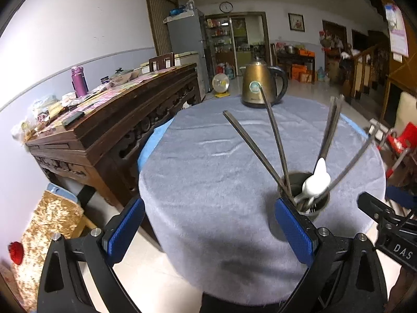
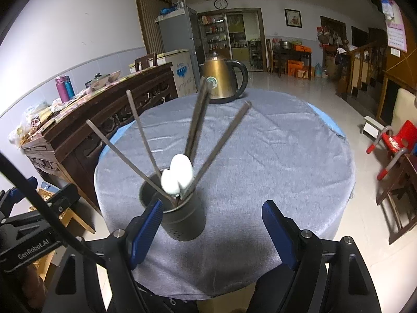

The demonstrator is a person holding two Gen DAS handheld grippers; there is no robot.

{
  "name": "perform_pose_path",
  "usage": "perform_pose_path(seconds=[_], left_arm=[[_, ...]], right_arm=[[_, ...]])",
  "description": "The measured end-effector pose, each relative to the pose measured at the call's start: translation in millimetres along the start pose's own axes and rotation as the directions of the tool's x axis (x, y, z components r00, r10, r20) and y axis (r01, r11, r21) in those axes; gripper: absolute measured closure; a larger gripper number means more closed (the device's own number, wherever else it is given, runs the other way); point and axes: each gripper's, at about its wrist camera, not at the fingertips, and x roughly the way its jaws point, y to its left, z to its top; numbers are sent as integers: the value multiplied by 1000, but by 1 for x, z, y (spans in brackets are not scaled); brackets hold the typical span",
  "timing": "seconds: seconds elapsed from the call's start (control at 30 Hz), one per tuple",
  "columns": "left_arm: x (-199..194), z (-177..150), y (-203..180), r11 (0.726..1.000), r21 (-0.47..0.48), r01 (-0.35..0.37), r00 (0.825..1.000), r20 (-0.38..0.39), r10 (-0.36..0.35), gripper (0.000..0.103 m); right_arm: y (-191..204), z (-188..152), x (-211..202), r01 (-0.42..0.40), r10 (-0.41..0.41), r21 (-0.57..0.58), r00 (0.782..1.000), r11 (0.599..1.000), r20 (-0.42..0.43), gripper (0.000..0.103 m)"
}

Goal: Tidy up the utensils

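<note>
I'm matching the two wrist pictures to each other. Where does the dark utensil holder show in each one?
Left wrist: utensil holder lower right, just beyond the left gripper's right finger.
Right wrist: utensil holder lower left of centre, by the right gripper's left finger.
Shared landmark: bronze kettle at the table's far edge.

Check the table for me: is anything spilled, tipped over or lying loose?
Nothing stands out. The dark holder stands upright on the grey cloth, with the chopsticks fanned out and two white spoons inside it. The kettle sits upright at the far edge. No spill or loose utensil shows.
</note>
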Motion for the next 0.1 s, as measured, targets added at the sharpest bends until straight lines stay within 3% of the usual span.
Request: perform_pose_path(seconds=[0.1], left_arm=[[36, 9, 22, 999, -53, -13, 999, -45, 11, 4]], right_arm=[[-18, -1, 11, 21, -21, 31, 1000, 999, -7, 22]])
